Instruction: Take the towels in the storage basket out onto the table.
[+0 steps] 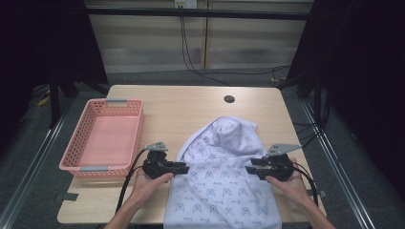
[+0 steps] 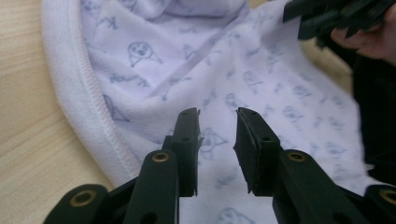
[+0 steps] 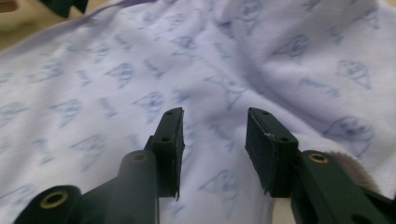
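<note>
A pale lilac towel (image 1: 223, 167) printed with small blue figures lies rumpled on the wooden table (image 1: 191, 102), its near end hanging over the front edge. My left gripper (image 1: 185, 166) sits at the towel's left hem, jaws apart with nothing between them; its own view shows the gap (image 2: 218, 140) over the cloth beside the thick white hem (image 2: 88, 98). My right gripper (image 1: 248, 167) is at the towel's right edge, jaws also apart and empty (image 3: 215, 140) above the printed cloth (image 3: 140, 74). Both point inward toward each other.
A pink plastic basket (image 1: 138, 119), empty, stands at the table's left. A round cable hole (image 1: 229, 99) lies near the far edge. Bare wood stretches behind the towel. Cables trail from both grippers off the front edge.
</note>
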The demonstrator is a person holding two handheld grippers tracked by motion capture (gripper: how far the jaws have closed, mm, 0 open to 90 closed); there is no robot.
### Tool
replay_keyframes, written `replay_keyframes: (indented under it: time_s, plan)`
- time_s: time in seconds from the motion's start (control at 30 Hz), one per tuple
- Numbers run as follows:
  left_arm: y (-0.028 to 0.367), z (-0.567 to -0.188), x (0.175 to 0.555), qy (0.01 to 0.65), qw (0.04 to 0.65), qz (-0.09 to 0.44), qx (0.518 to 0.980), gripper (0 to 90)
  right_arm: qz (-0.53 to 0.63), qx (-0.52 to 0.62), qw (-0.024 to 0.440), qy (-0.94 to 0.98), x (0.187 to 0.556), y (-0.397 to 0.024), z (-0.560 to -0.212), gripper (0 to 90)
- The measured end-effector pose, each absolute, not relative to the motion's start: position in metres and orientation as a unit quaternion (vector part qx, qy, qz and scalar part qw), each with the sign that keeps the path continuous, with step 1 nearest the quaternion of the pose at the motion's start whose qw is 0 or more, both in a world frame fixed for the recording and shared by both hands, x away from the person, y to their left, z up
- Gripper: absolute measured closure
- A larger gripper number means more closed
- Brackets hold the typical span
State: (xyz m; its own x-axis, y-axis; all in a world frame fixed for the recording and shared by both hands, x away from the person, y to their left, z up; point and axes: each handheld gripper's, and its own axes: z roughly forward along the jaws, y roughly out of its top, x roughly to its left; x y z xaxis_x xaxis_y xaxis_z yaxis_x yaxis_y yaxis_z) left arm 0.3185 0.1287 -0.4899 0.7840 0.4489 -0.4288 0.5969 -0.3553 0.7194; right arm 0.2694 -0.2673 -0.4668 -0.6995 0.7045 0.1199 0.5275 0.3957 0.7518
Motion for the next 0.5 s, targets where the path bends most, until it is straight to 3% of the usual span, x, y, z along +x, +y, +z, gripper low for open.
replay_keyframes:
  time_s: [0.17, 0.33, 0.37, 0.43, 0.47, 0.5]
  plan:
    - [0.129, -0.498, 0.321, 0.333, 0.444, -0.051, 0.830, 66.9, 0.370, 0.400, 0.137, 0.827, 0.284, -0.271, -0.483, 50.1]
    - [0.143, -0.503, 0.313, 0.340, 0.427, -0.054, 0.836, 69.4, 0.341, 0.420, 0.126, 0.832, 0.280, -0.279, -0.496, 53.6]
    - [0.145, -0.501, 0.307, 0.331, 0.418, -0.044, 0.845, 69.7, 0.320, 0.419, 0.129, 0.840, 0.273, -0.279, -0.494, 64.2]
    - [0.149, -0.500, 0.300, 0.331, 0.412, -0.050, 0.848, 70.0, 0.324, 0.428, 0.122, 0.835, 0.266, -0.283, -0.494, 76.2]
    - [0.149, -0.500, 0.300, 0.331, 0.412, -0.050, 0.848, 71.1, 0.324, 0.428, 0.122, 0.835, 0.266, -0.283, -0.494, 76.2]
    - [0.153, -0.500, 0.293, 0.333, 0.408, -0.054, 0.848, 72.1, 0.332, 0.431, 0.091, 0.834, 0.258, -0.293, -0.493, 86.3]
